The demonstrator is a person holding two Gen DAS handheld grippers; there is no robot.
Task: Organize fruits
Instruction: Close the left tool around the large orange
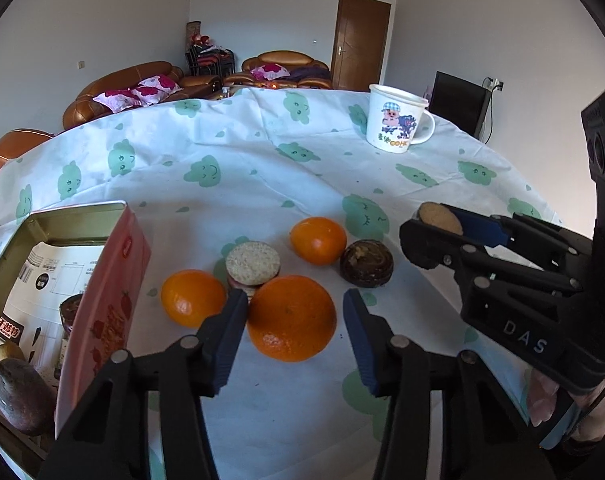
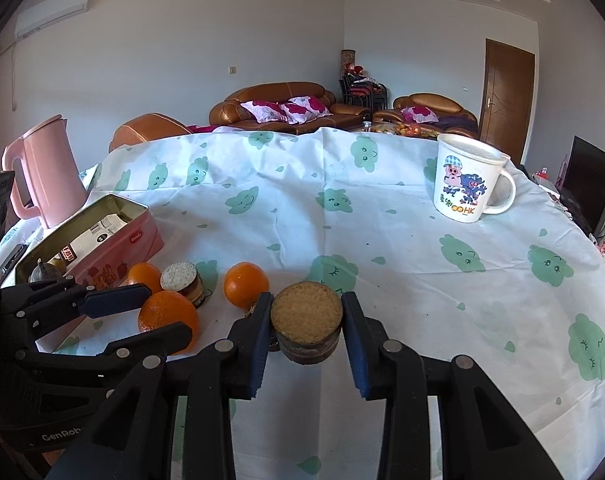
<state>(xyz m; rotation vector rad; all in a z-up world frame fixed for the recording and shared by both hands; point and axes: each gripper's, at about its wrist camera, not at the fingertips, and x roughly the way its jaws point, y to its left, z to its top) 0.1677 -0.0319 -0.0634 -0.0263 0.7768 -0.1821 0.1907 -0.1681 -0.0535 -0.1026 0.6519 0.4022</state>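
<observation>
Three oranges lie on the cloth: a large one [image 1: 291, 317], a small one at left [image 1: 192, 297] and one behind [image 1: 318, 240]. My left gripper [image 1: 295, 316] is open with its fingers on either side of the large orange [image 2: 167, 322]. My right gripper [image 2: 306, 316] is shut on a round sandwich cookie [image 2: 307, 326] and holds it above the cloth; the right gripper also shows in the left wrist view [image 1: 430, 228]. A second sandwich cookie [image 1: 253, 265] and a dark chocolate cake [image 1: 366, 262] lie among the oranges.
An open pink tin [image 1: 102, 308] at left holds a brown fruit [image 1: 20, 396] and packets. A white cartoon mug [image 2: 468, 178] stands far right. A pink kettle [image 2: 42, 168] stands behind the tin. The table edge runs along the back.
</observation>
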